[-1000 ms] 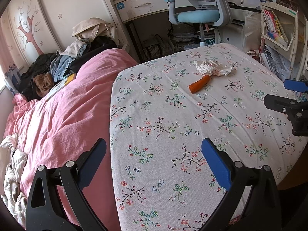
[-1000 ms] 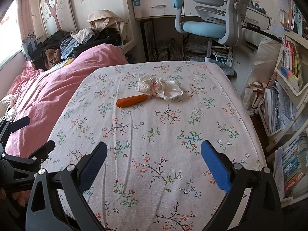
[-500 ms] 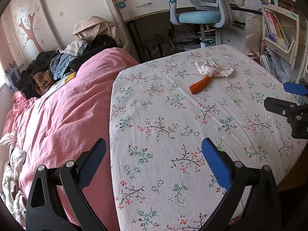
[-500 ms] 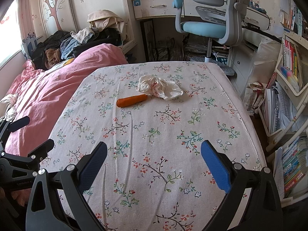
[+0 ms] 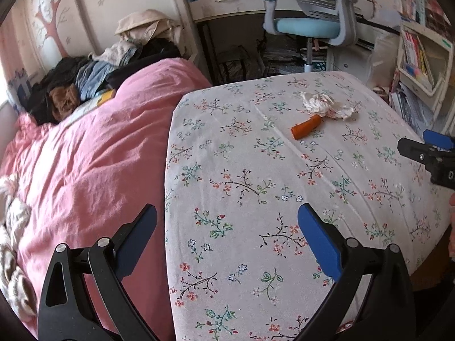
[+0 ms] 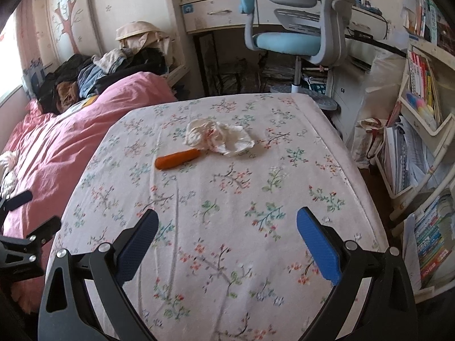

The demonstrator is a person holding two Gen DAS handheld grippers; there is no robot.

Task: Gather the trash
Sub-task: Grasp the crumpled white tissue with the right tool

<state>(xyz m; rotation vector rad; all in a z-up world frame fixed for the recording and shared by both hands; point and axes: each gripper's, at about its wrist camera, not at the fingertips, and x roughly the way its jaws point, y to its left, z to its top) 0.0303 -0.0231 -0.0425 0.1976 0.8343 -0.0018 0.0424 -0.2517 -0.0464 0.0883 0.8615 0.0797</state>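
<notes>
Right claw (image 6: 226,244): moved forward over the floral-cloth surface (image 6: 284,187) in the last second; the trash now sits larger and lower in its view. Fingers spread wide, nothing between them.

Left claw (image 5: 227,237): little change, a slight advance only. Released, empty, hanging over the near-left edge of the surface beside the pink duvet (image 5: 93,153).

Trash: crumpled white tissue (image 6: 220,139) with reddish stains, far-centre on the surface. Orange carrot-like piece (image 6: 176,159) lies just beside it, its far end touching or tucked under the tissue edge; cannot tell which.

Judgement: approach phase, nothing collected yet. Right claw lines up better with the pile and is the likelier one to take the first pick. No bin or bag for the trash identified in either view.
</notes>
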